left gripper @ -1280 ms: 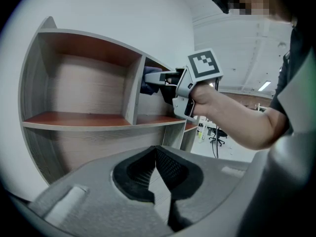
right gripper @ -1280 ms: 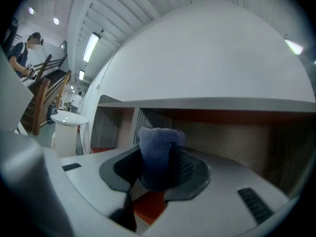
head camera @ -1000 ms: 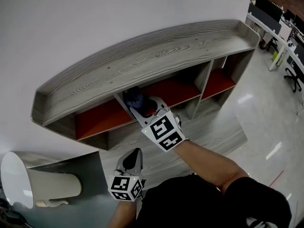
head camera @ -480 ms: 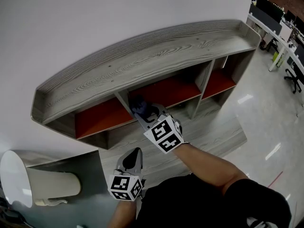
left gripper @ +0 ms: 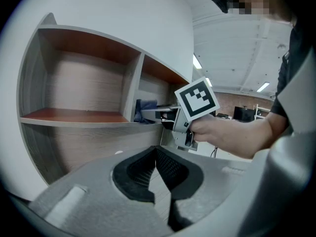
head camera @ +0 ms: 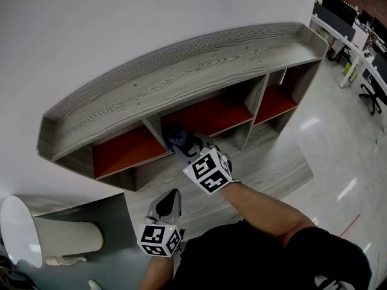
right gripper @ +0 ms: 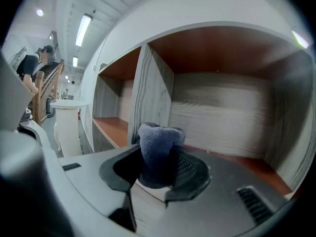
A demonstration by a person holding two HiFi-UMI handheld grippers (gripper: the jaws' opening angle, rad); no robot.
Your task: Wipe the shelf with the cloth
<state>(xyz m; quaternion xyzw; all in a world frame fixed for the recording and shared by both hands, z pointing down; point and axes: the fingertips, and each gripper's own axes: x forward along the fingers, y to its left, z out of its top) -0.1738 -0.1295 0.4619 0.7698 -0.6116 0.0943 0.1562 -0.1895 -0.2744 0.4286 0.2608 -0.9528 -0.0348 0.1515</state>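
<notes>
Right gripper view: jaws clamp cloth (right gripper: 158,149) at shelf (right gripper: 222,115).

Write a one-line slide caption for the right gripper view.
Right tongs grip a dark blue cloth facing a wooden shelf compartment.

An open-plan office — at the head view's top right corner a row of desks (head camera: 349,40) carries dark monitors (head camera: 337,6), with a wheeled chair (head camera: 370,94) beside them on a glossy pale floor (head camera: 338,156). Long strip lights (right gripper: 84,28) line the ceiling. A grey wood-grain shelf (head camera: 181,77) — 3 red-lined compartments showing — stands against a plain white wall (head camera: 121,23).
</notes>
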